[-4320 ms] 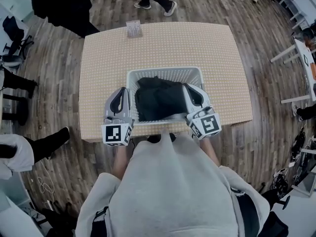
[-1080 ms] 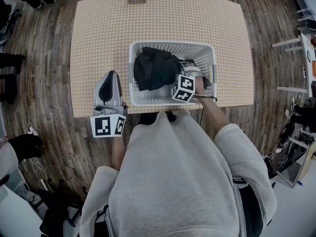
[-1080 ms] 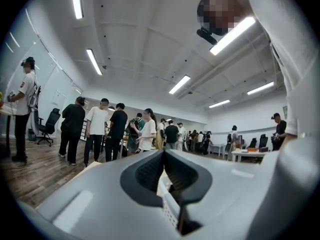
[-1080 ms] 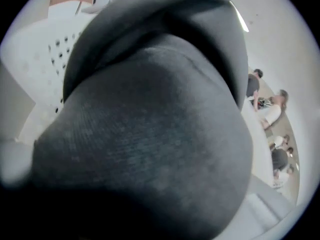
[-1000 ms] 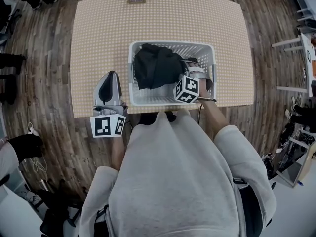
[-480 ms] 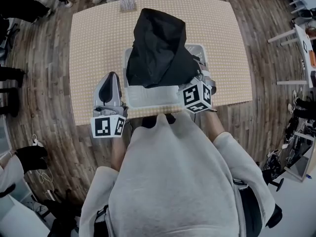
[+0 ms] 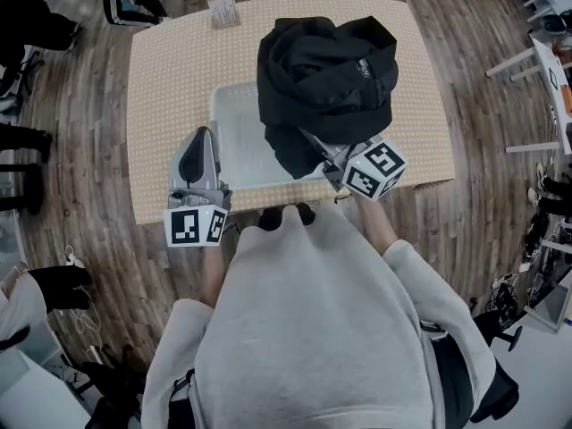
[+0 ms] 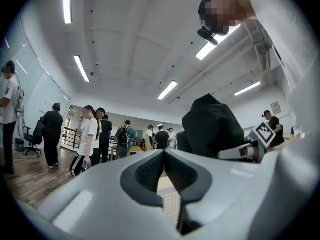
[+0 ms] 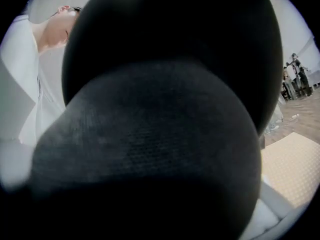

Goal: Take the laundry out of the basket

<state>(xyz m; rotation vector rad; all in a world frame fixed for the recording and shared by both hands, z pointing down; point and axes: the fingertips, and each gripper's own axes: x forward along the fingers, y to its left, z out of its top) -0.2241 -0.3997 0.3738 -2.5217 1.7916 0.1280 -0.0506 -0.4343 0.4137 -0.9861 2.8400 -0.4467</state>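
From up here, the left gripper [image 7: 198, 136] is nearest me, level over the counter's [image 7: 170, 70] near left part just beside the white basket [image 7: 234, 146], its fingers [image 8: 150, 170] closed tip to tip on nothing. The right gripper [image 7: 327, 155] sits at the basket's near right corner, fingers clamped on the black laundry [image 7: 326, 70]. The bundle bunches up from the fingers and away from me, hiding the basket's right half and filling the right gripper view. The counter is beige and dotted, with a small card [image 7: 223, 11] at its far edge. Around it are a wood plank floor [image 7: 80, 231], strip lights [image 8: 167, 90] overhead, and people [image 8: 90, 136] standing well beyond.
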